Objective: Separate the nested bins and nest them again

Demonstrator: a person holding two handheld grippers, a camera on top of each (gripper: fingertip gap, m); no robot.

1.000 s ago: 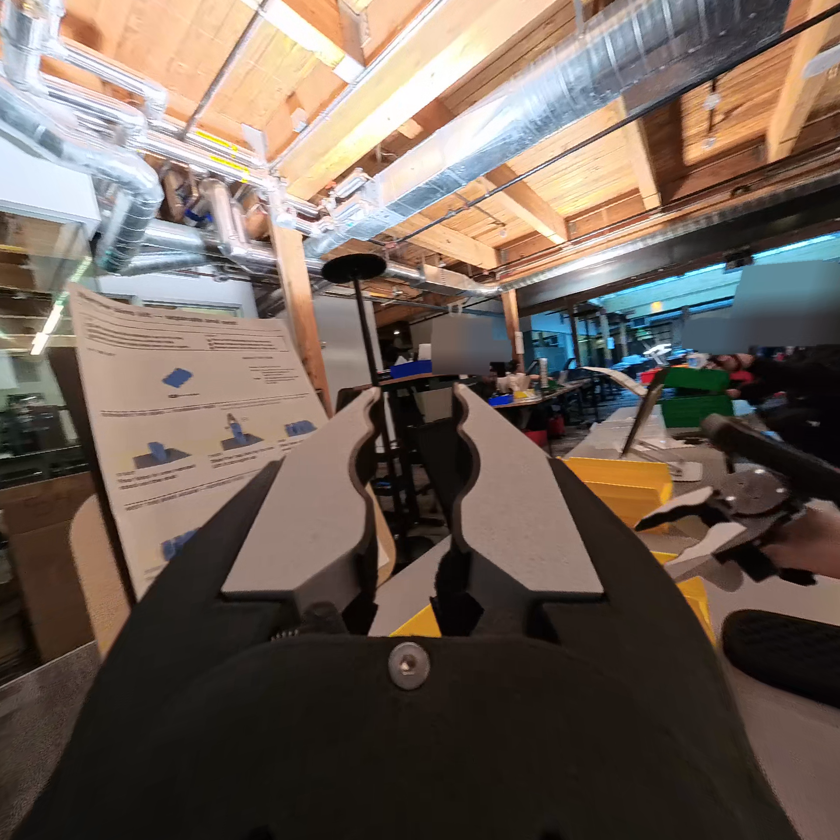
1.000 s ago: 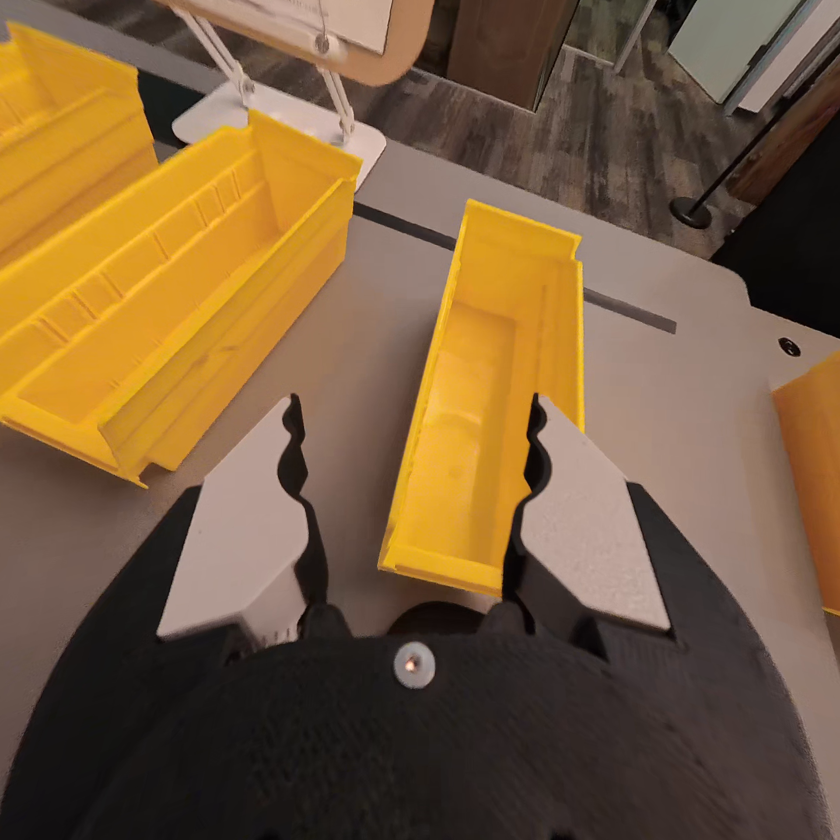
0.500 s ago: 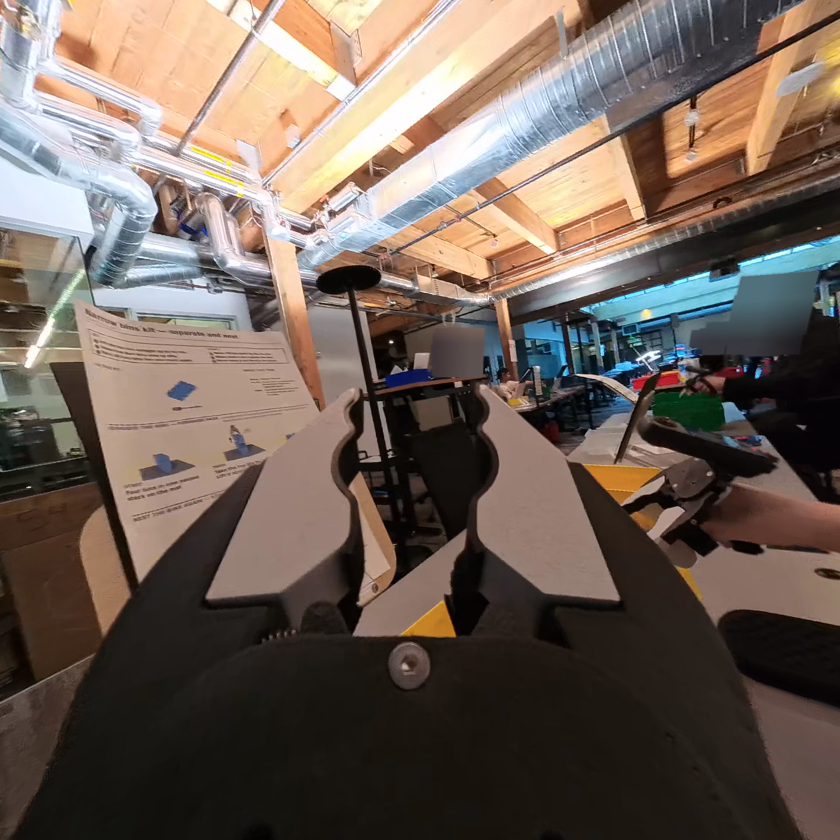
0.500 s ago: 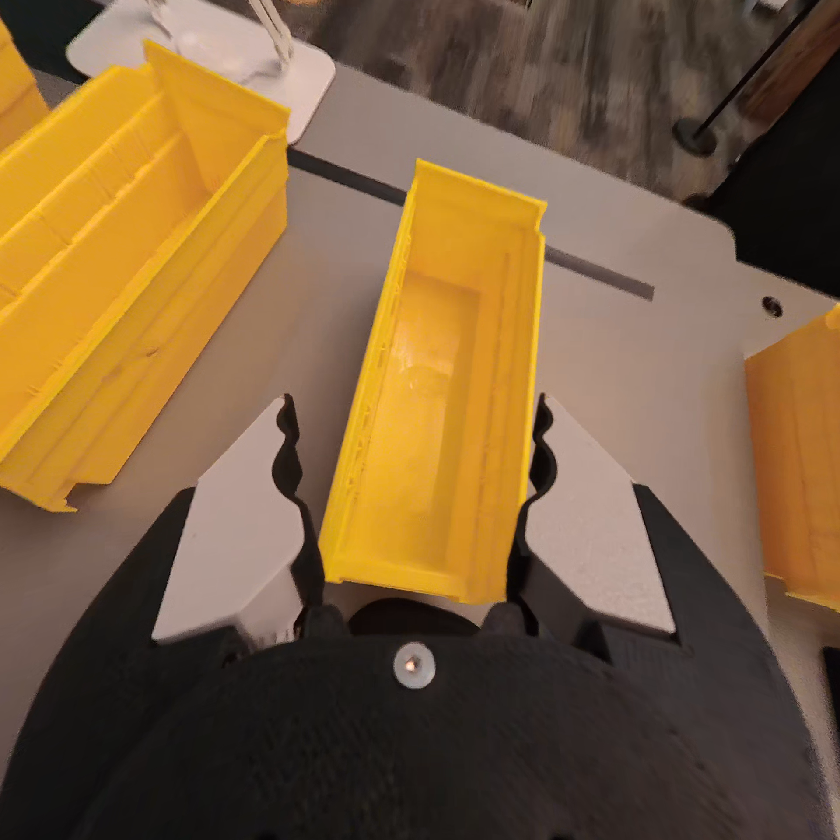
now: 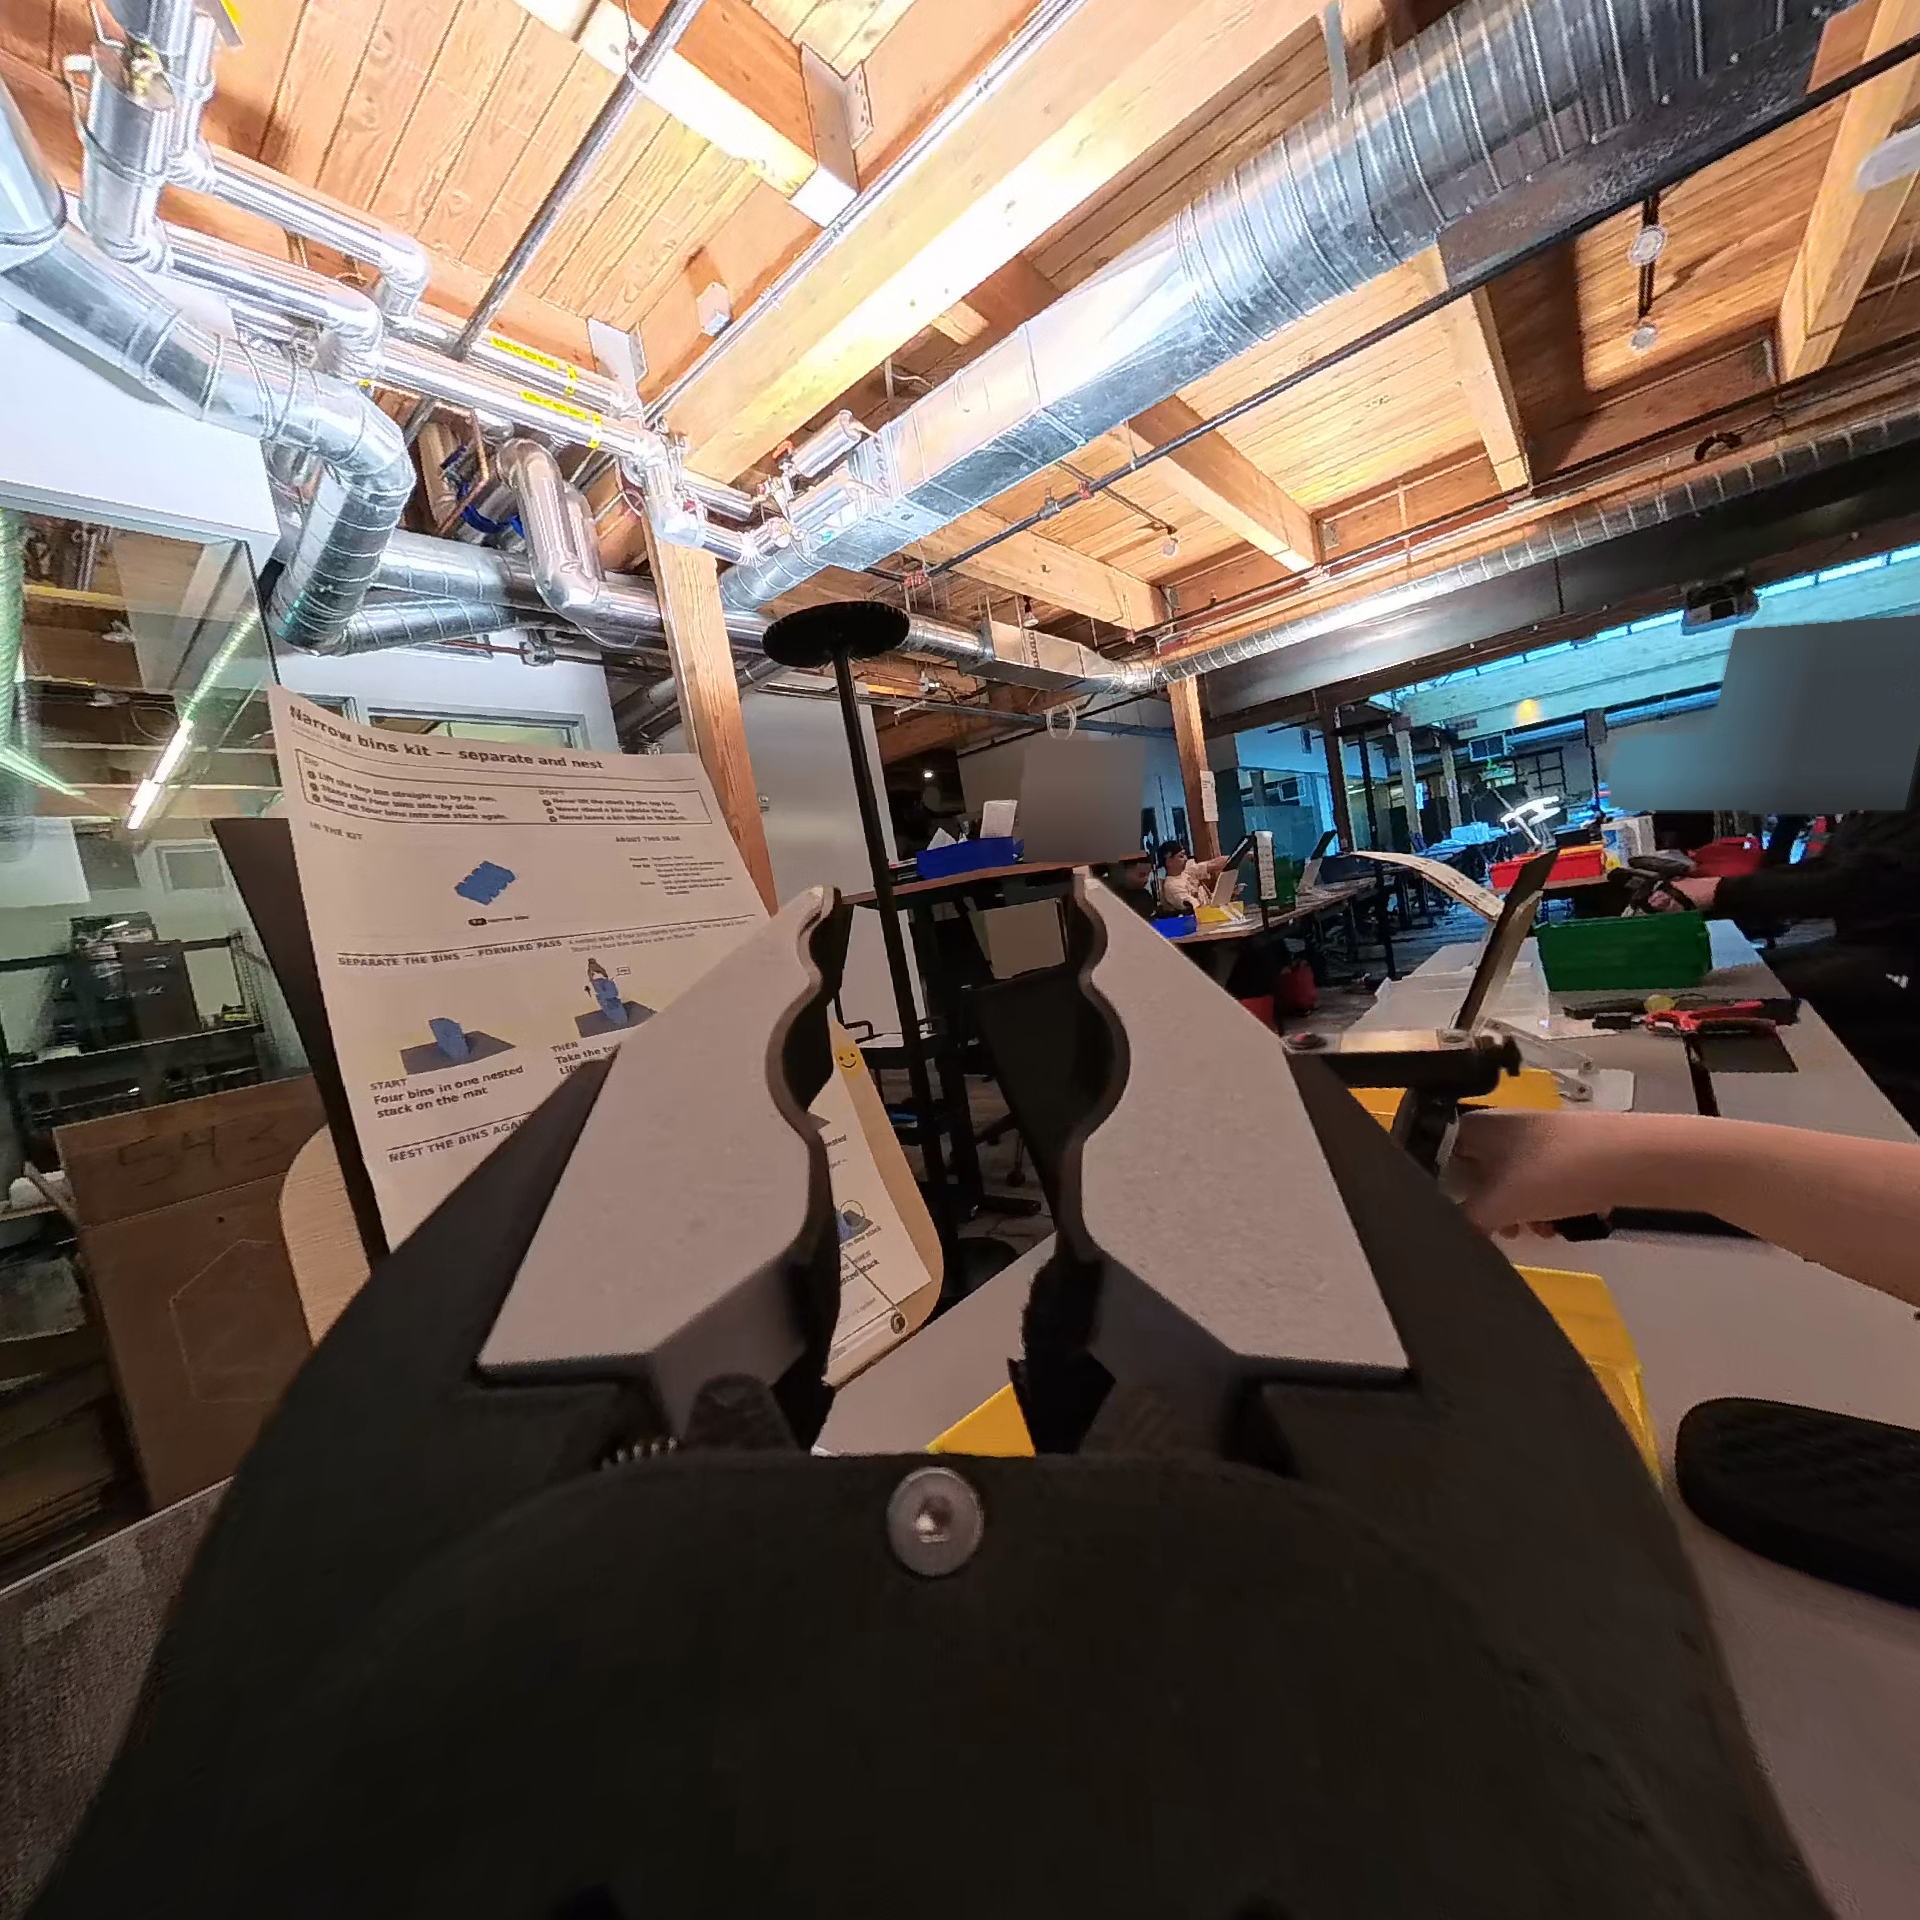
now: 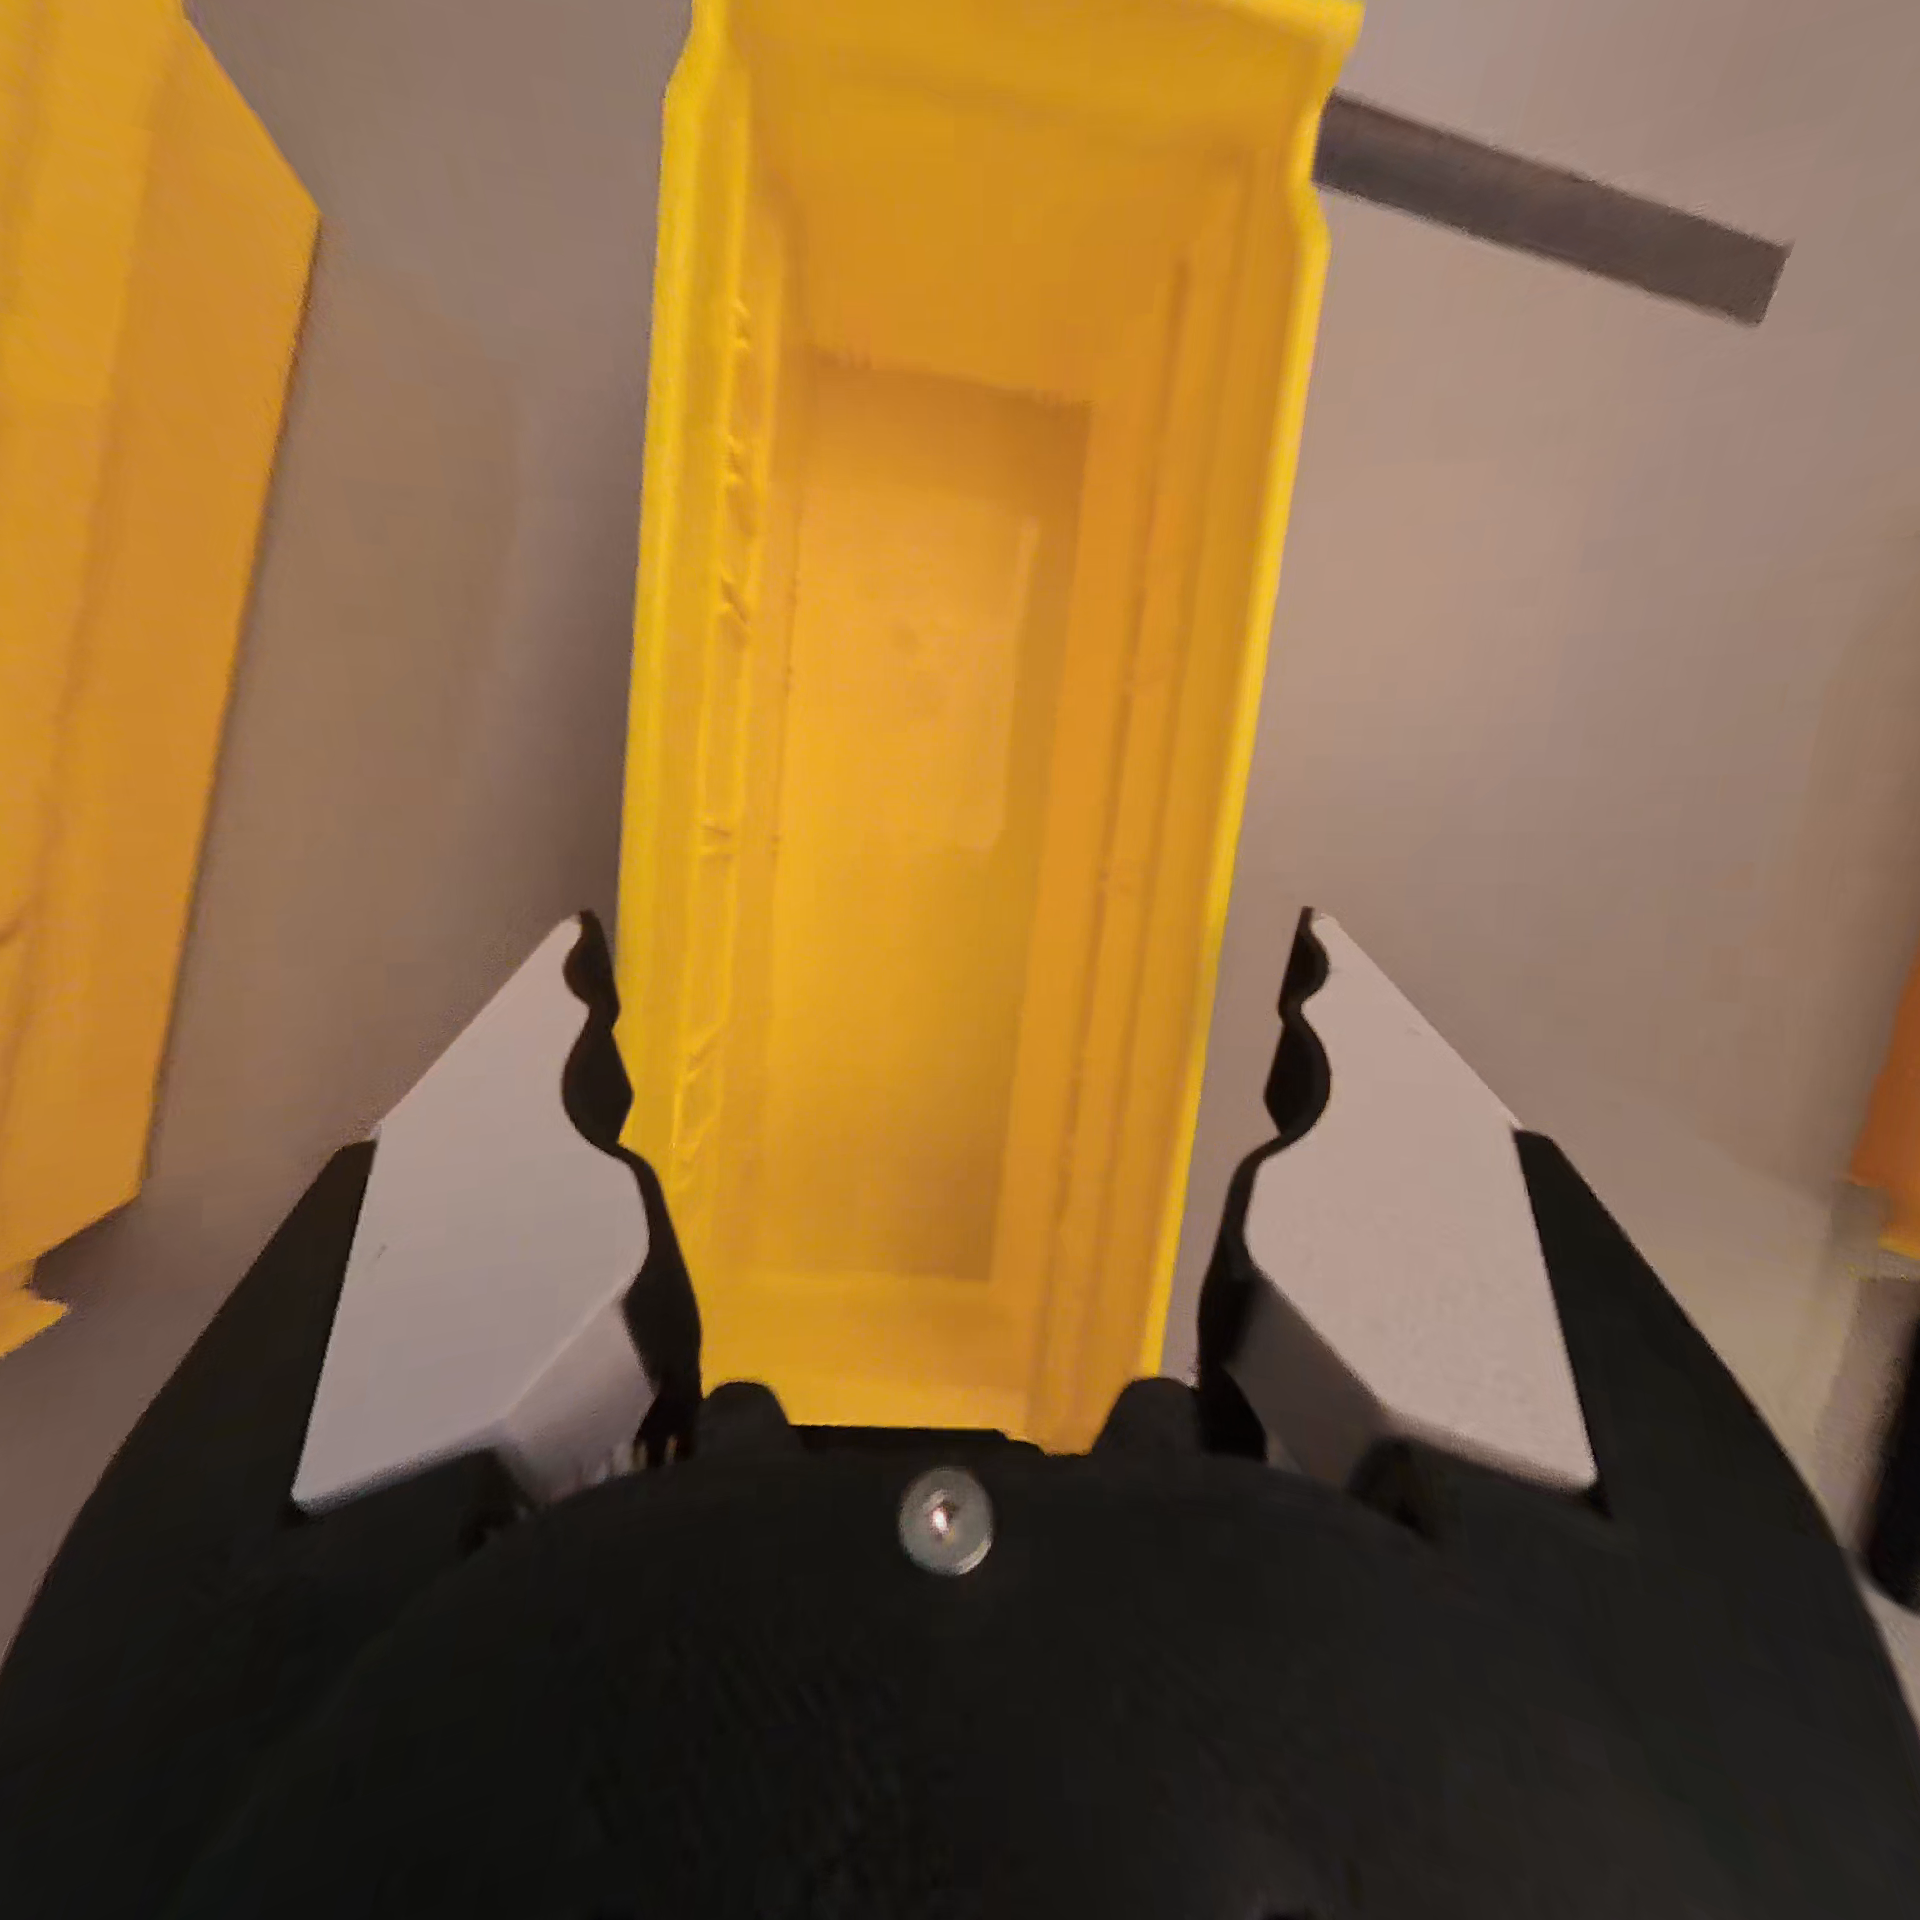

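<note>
Your right gripper (image 6: pixel 940 925) has its jaws spread wide, straddling the near end of a narrow yellow bin (image 6: pixel 935 727) that lies open side up on the grey tabletop (image 6: pixel 1558 727). The left fingertip (image 6: pixel 592 997) looks just beside the bin's wall, the right one stands clear, and nothing is clamped; motion blur makes contact hard to judge. Treat the bin as light, stiff moulded plastic with smooth, rather slippery walls. In my judgement you do best to take it across its width near the end, squarely on the rim, since long thin walls can flex and twist out of a skewed pinch.

Your left gripper (image 5: pixel 956 914) points up into the room, jaws parted and bare. Another yellow bin (image 6: pixel 125 623) lies towards the left edge of the tabletop, a further one (image 6: pixel 1886 1091) at the right edge. A printed instruction sheet (image 5: pixel 499 914) stands at the far edge; beyond it is an open workshop with timber beams and silver ducts (image 5: pixel 1195 291).
</note>
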